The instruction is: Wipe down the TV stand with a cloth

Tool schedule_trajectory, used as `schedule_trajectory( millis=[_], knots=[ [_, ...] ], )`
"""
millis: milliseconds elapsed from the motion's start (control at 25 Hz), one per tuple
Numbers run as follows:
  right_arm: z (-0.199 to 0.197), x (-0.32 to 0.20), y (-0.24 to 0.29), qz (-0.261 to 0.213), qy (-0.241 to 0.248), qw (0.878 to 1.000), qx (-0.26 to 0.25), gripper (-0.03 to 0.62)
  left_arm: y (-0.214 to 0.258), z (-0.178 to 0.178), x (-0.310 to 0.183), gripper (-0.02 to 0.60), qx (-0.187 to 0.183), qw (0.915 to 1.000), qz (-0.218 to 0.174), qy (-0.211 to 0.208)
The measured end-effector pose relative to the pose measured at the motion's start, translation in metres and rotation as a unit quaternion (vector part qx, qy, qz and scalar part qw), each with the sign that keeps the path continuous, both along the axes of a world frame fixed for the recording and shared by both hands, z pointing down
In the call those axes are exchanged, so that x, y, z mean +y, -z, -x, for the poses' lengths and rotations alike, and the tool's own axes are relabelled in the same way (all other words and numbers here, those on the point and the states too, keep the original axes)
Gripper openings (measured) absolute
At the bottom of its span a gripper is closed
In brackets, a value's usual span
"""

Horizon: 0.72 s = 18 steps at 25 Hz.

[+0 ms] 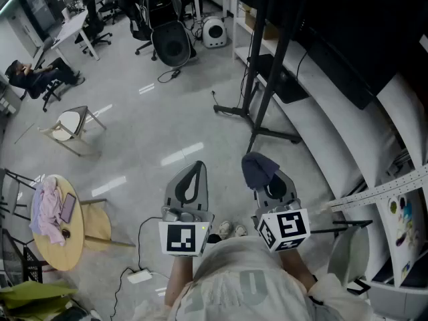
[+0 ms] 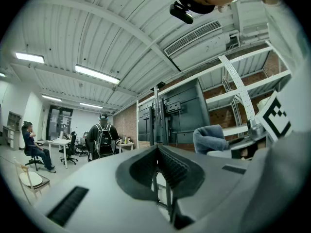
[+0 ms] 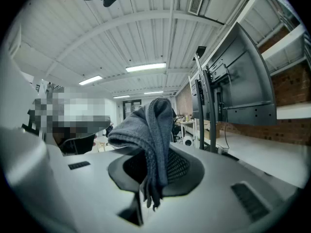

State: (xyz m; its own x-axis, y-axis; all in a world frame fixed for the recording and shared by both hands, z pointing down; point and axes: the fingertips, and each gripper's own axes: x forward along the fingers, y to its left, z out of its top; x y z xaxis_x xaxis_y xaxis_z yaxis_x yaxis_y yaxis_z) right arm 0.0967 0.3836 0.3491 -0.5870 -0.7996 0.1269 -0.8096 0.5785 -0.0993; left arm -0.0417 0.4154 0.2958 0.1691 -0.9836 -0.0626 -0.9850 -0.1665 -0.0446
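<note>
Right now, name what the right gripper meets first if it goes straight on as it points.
Probably the TV stand: the right gripper, shut on the cloth, aims at its post and floor legs. Depth is unclear; it might pass just left.

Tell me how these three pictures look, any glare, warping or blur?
Head view: sharp, with streaks of light glare on the floor. Left gripper view: strong fisheye bending, dark corners, bright ceiling lights. Right gripper view: same fisheye, the cloth crisp, a mosaic patch at left.
</note>
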Motion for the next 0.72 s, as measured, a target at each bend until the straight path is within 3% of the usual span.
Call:
schedule_trajectory(
  millis=[320, 560, 720],
  knots=[
    [0.002, -0.001, -0.009, 0.001, -0.004, 1.000, 0.026, 0.058, -0.001, 0.010, -0.014, 0.015, 0.018, 0.9998, -0.003, -0.006],
    [0.009, -0.010, -0.013, 0.008, -0.026, 0.999, 0.026, 0.058, -0.007, 0.017, -0.028, 0.015, 0.011, 0.9994, 0.004, -0.033],
    [0.020, -0.012, -0.015, -0.004, -0.036, 0.998, 0.043, 0.058, -0.005, 0.030, -0.035, 0.014, 0.032, 0.9982, -0.009, -0.050]
  ],
)
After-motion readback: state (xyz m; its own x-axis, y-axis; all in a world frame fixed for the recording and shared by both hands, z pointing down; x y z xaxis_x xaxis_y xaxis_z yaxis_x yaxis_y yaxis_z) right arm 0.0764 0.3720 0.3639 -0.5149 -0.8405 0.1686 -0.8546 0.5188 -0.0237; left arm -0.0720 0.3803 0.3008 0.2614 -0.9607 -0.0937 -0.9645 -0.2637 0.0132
